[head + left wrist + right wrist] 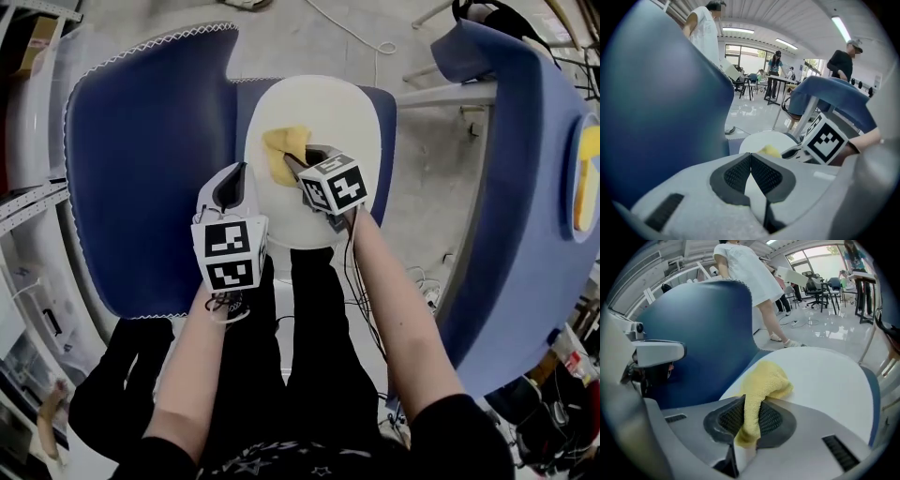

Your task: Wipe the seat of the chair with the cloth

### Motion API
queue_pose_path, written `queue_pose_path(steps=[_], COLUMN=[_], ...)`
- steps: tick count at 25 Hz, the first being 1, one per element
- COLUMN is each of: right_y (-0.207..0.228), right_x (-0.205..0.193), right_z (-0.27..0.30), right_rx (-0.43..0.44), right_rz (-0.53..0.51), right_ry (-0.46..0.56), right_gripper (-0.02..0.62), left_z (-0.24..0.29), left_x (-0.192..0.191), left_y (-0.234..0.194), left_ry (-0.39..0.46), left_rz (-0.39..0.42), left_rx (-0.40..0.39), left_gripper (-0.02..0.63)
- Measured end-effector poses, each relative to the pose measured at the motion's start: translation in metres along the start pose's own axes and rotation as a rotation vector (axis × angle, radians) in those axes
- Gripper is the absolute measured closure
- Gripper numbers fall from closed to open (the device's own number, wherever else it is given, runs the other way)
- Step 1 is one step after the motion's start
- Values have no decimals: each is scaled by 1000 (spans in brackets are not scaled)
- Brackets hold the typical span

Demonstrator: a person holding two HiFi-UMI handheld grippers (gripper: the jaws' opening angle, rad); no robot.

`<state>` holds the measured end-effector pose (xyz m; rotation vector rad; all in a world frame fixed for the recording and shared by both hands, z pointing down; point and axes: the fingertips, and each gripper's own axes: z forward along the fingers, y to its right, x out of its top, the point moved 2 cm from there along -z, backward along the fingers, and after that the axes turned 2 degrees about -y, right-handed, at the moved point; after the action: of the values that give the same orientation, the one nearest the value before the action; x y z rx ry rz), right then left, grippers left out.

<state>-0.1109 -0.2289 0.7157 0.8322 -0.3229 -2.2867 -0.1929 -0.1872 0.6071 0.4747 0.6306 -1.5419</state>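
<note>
**While my grip on the cloth (765,379) is this thin, the wipe could fail**

Because my right gripper (747,417) has its jaws closed on only a narrow fold of the yellow cloth, I judge that a firm drag across the white seat (829,380) could pull the fold free and leave the cloth behind. Most of it sits bunched in a lump just past my jaws, on the left part of the seat next to the blue chair back (141,159). A stroke from here might therefore roll the lump along instead of spreading it flat, and much of the seat to the right and far side would go unwiped. If I press lower to make up for that, the hard jaw tips may scrape the seat.

My left gripper (233,180) is closed on nothing and hangs near the seat's left edge, just beside the right one. A sweep to the left could knock the two together. Nothing steadies the chair, so it may shift under a push.
</note>
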Motion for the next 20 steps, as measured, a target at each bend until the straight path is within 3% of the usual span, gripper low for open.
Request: queue_pose_path(steps=[13,20], right_y=[110,137], right_x=[-65,-87], right_z=[-98,-128], right_rx=[-217,-248], right_rz=[140,237], right_ry=[3,33], right_gripper=[541,541], left_z=[14,9], left_x=[-29,-37], left_y=[22,45], left_ry=[-91,-79], left_rz=[52,0], left_rx=[39,57], left_gripper=[586,586])
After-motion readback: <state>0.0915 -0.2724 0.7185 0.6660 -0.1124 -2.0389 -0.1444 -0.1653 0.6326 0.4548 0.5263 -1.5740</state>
